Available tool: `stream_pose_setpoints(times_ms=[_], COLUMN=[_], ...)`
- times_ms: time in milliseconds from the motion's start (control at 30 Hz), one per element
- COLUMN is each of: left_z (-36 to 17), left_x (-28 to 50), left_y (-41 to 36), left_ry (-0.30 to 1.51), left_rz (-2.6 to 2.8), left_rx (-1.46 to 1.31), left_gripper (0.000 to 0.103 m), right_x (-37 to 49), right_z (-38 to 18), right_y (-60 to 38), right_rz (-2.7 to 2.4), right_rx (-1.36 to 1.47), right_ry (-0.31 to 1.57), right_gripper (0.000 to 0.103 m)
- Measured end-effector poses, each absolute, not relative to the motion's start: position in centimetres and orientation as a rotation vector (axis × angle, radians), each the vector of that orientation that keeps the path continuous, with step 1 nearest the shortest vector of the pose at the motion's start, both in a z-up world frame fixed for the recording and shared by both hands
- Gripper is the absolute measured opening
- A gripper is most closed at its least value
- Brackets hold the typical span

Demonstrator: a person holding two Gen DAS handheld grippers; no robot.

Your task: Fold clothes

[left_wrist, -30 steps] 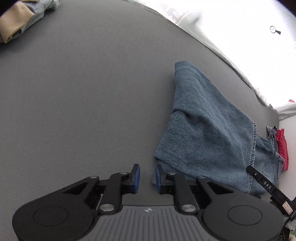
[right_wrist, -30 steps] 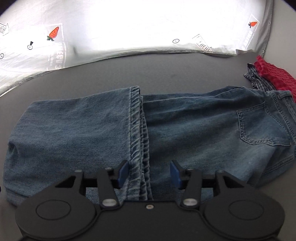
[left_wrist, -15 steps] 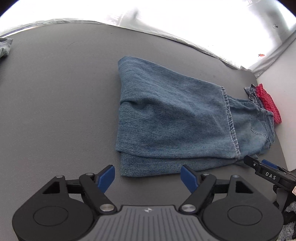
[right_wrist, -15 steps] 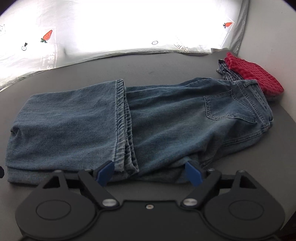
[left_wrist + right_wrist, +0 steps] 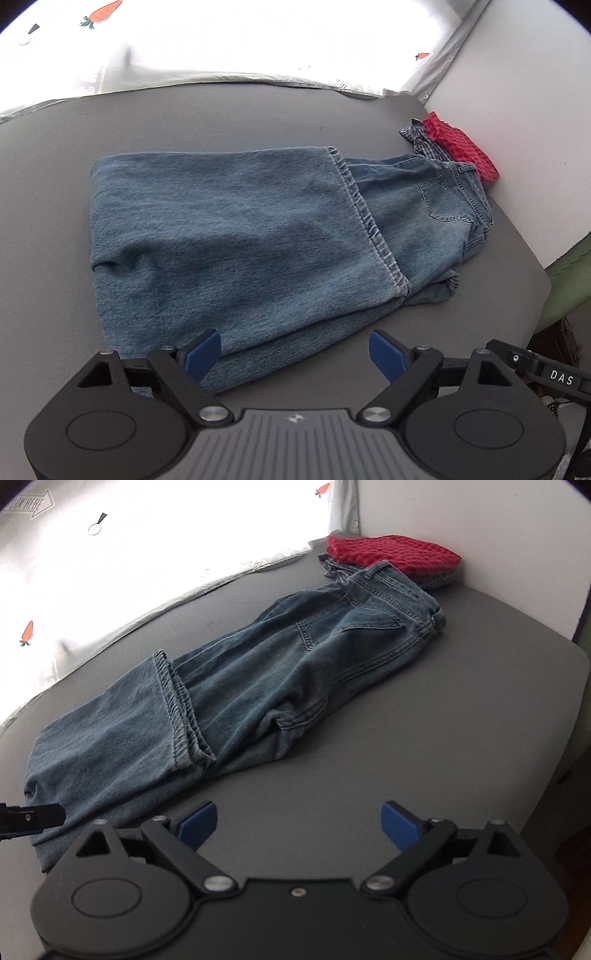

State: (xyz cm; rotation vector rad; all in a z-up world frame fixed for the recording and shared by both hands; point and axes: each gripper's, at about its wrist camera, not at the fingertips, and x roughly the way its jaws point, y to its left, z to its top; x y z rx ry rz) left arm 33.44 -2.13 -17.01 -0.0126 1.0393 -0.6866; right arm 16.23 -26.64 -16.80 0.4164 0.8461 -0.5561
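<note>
- Blue denim jeans [image 5: 236,236] [image 5: 236,686] lie on the dark grey table [image 5: 48,192] [image 5: 461,701], legs doubled back so the stitched hems sit across the thighs; the waistband end reaches toward the far corner.
- The grey table carries everything; behind it hangs a bright white curtain with small carrot prints [image 5: 103,11] [image 5: 26,633].
- A folded red waffle-knit cloth [image 5: 461,149] [image 5: 391,555] sits on checked fabric [image 5: 417,134], touching the jeans' waistband.
- The left gripper [image 5: 295,350] hangs at the jeans' near edge, blue pads spread wide, gripping nothing.
- The right gripper [image 5: 299,821] hangs over bare table beside the jeans, fingers released and empty.
</note>
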Motion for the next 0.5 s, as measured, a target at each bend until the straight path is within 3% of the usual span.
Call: stream_pose_setpoints(times_ms=[500], left_z=[-16.2], left_x=[33.6], left_y=[-16.1], left_ry=[1.018], left_rz=[-0.429], left_rx=[-0.044], left_gripper=[0.089], right_x=[19.6], right_z=[-19.1], right_y=[-48.3], right_rz=[-0.490], right_rx=[0.666], right_ry=[0.737], right_gripper=[0.096])
